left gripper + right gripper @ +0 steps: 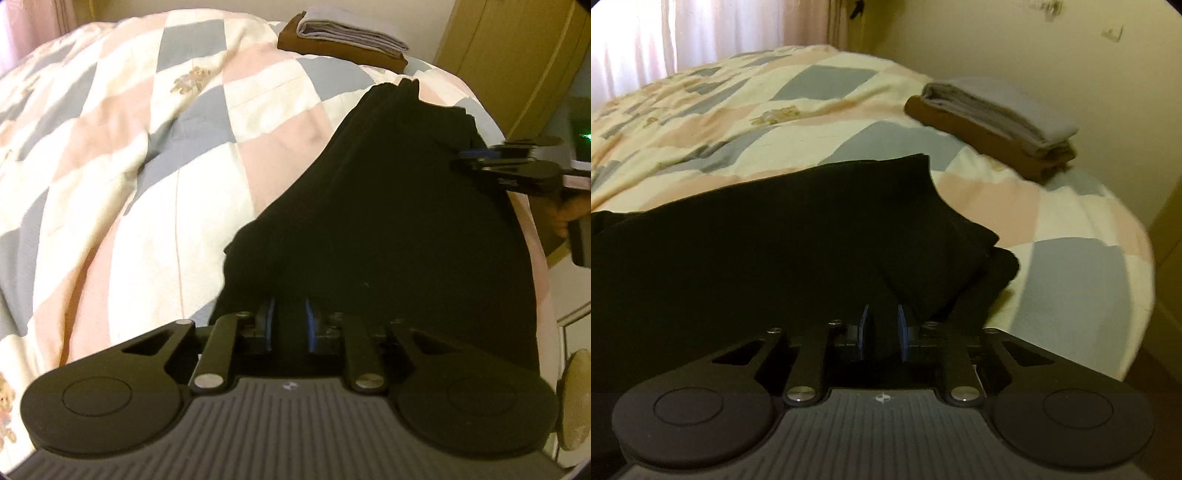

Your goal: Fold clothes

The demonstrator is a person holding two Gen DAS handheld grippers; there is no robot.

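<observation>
A: Honestly, the likeliest trouble is the black garment (388,206) slipping out of one grip. It is draped over the near edge of the patchwork quilt (155,147), and if one corner lets go the cloth sags and the fold goes crooked.

B: What would cause that?

A: A shallow bite. The left gripper (290,325) has its blue pads (309,325) drawn in narrow with dark cloth bunched between them. The right gripper (882,334) looks the same from its own camera: pads (902,336) close together, black fabric filling the gap. Black on black, though, so how deep the cloth sits in either grip is hard to judge.

B: Anything else at risk?

A: The layers. In the right wrist view the garment (783,236) shows overlapping folds near its far corner, and an uneven pull could drag them apart. The folded grey and brown pile (993,125) lies well apart at the far side of the bed, so it seems safe from a sweep of the cloth.
</observation>
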